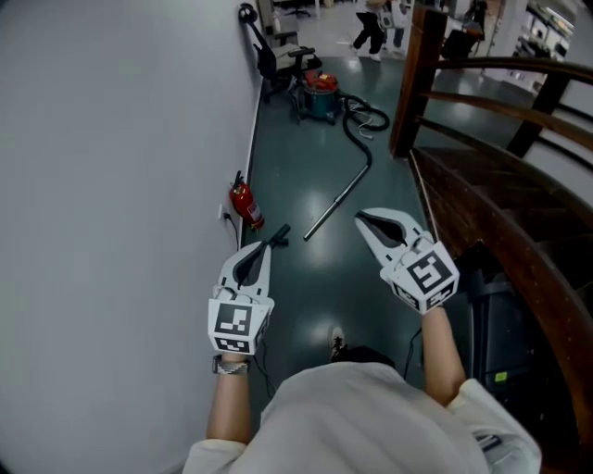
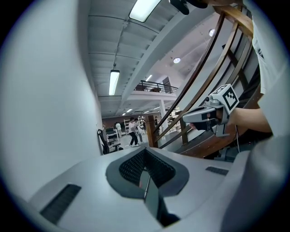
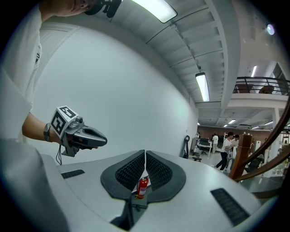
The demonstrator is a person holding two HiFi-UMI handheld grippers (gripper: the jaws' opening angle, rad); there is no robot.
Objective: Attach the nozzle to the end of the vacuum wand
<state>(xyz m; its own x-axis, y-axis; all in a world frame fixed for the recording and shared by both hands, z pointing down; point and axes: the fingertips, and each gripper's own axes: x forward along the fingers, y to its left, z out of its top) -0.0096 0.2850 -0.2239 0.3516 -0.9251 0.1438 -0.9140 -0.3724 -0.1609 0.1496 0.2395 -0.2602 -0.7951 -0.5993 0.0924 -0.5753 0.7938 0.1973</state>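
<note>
The metal vacuum wand (image 1: 335, 200) lies on the dark floor, and its hose (image 1: 361, 120) runs back to a red and teal vacuum (image 1: 321, 93). A small dark piece (image 1: 279, 235) lies by the wand's near end; what it is I cannot tell. My left gripper (image 1: 269, 244) is shut and empty, held just short of that piece. The right gripper (image 1: 360, 218) is also shut and empty, beside the wand's near half. In the left gripper view the jaws (image 2: 145, 153) are closed and the right gripper (image 2: 209, 115) shows. In the right gripper view the closed jaws (image 3: 145, 155) and the left gripper (image 3: 80, 134) show.
A white wall (image 1: 120, 185) runs along the left with a red fire extinguisher (image 1: 246, 205) at its foot. A wooden staircase (image 1: 500, 185) rises at the right. An office chair (image 1: 278, 57) stands by the vacuum, and people (image 1: 371, 28) walk far down the corridor.
</note>
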